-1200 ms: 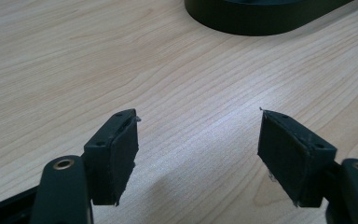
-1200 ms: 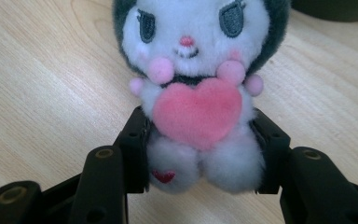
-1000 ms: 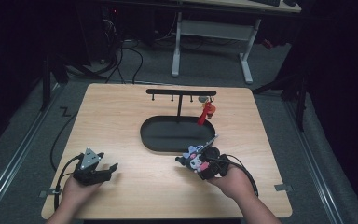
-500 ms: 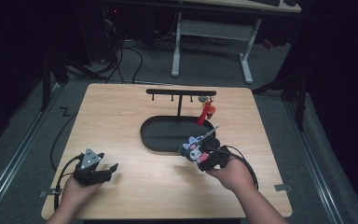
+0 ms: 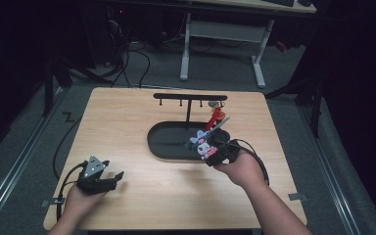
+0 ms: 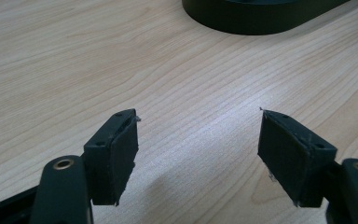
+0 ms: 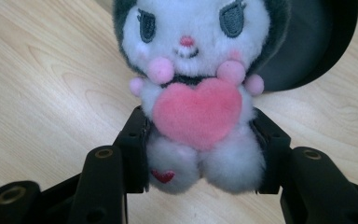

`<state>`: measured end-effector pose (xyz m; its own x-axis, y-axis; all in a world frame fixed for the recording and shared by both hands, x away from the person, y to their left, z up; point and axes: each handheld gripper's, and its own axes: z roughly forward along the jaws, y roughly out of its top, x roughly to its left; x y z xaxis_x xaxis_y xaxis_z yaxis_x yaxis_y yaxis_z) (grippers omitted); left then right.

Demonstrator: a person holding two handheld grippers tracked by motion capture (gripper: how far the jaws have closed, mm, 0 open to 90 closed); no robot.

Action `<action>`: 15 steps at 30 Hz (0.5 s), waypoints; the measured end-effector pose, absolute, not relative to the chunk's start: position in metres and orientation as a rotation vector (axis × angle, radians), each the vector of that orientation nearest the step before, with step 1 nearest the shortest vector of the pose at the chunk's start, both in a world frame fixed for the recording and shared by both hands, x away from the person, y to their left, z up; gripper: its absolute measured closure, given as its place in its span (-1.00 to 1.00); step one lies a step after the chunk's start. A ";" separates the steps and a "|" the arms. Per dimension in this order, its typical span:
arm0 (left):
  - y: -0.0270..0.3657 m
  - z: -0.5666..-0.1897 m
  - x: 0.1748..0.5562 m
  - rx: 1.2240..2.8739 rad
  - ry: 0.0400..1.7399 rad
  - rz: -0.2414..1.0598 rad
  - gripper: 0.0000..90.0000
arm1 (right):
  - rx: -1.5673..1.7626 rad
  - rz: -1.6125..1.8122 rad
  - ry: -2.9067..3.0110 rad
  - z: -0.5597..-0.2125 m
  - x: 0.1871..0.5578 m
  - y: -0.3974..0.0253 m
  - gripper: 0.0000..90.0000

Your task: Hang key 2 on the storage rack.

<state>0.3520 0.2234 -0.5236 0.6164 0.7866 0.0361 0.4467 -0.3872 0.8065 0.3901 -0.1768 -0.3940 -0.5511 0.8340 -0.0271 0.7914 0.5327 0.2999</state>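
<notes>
The right gripper has its jaws clamped on the lower body of a small white-and-grey plush toy holding a pink heart, carrying it clear of the light wooden counter at the near right edge of the black oval tray; in the right gripper view the toy sits upright between the jaws, the tray's rim behind its head. A black T-shaped hook rack rises from the tray, a red keychain charm hanging near its right end; the toy's loop cannot be made out. The step looks like the carry toward the rack; next, I judge, the toy must be raised and lined up with a free hook. The left gripper rests on the counter's near left, jaws apart and holding nothing.
</notes>
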 end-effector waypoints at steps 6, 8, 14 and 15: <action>0.223 -0.524 0.352 2.036 0.968 0.537 -0.35 | 1.389 0.392 2.591 -0.384 0.400 -0.174 0.13; 0.223 -0.524 0.352 2.037 0.968 0.536 -0.35 | 1.390 0.386 2.585 -0.380 0.403 -0.173 0.13; 0.224 -0.524 0.352 2.036 0.968 0.534 -0.35 | 1.384 0.386 2.572 -0.370 0.413 -0.169 0.13; 0.224 -0.524 0.352 2.036 0.968 0.534 -0.35 | 1.386 0.392 2.572 -0.368 0.415 -0.169 0.13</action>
